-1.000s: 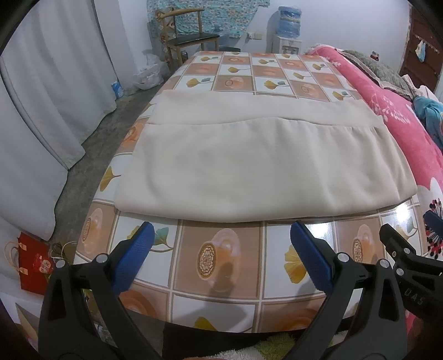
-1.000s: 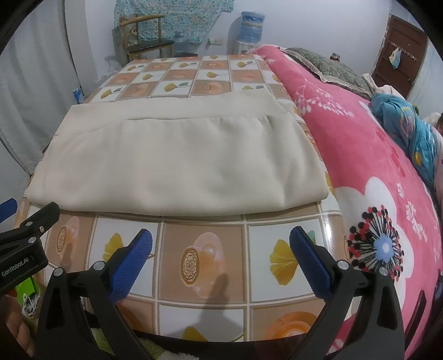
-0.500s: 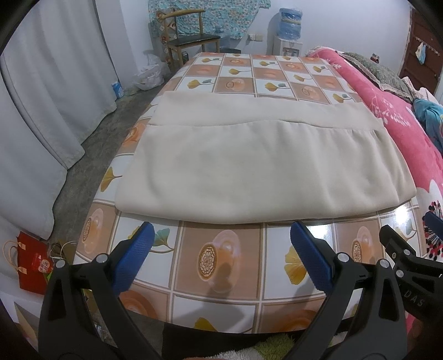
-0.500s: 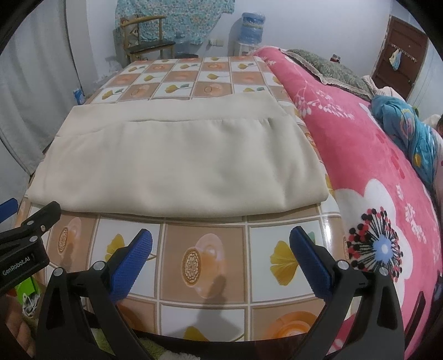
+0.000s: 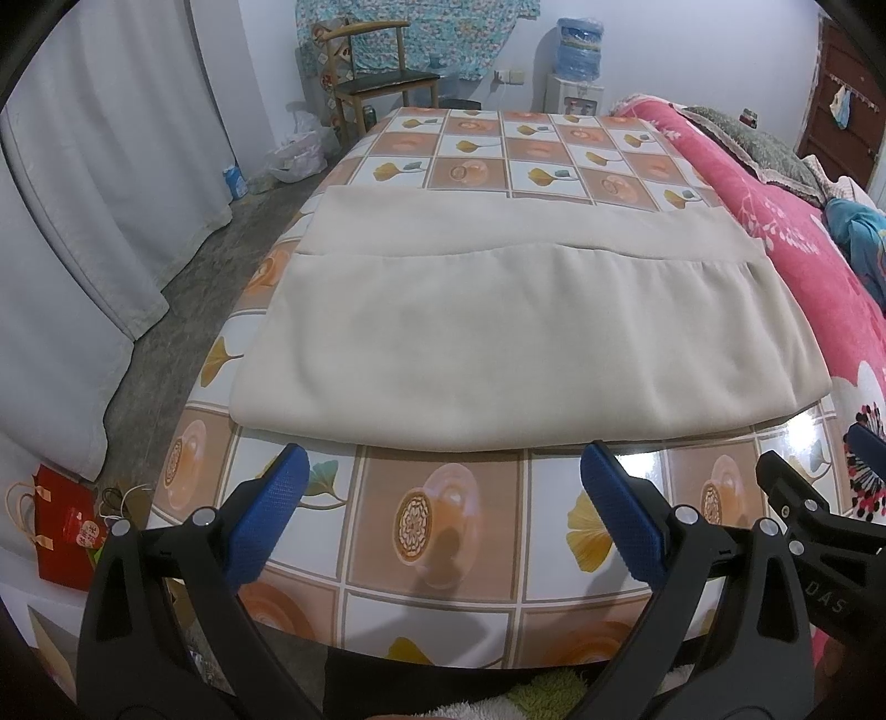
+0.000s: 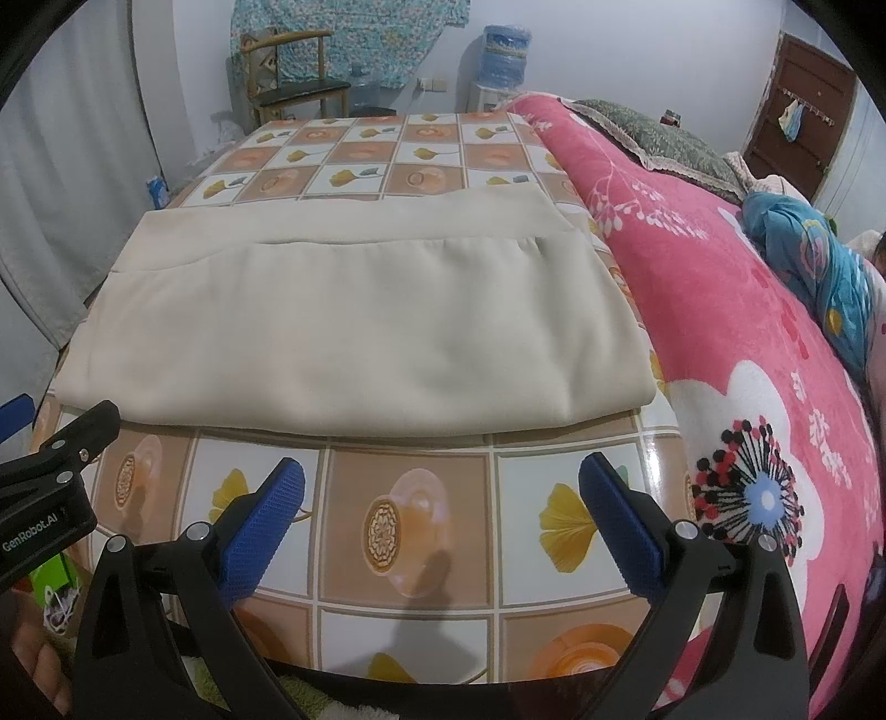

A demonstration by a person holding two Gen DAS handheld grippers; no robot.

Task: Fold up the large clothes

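Folded beige cloth (image 5: 498, 332) on tiled-pattern table (image 5: 459, 515)

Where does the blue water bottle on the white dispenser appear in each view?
Left wrist view: the blue water bottle stands top right of centre, against the back wall.
Right wrist view: the bottle is near top centre.
Shared landmark: the wooden chair to its left in both.

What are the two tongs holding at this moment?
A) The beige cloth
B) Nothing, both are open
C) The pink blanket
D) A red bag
B: the left tongs and right tongs are wide open above the table, short of the beige cloth.
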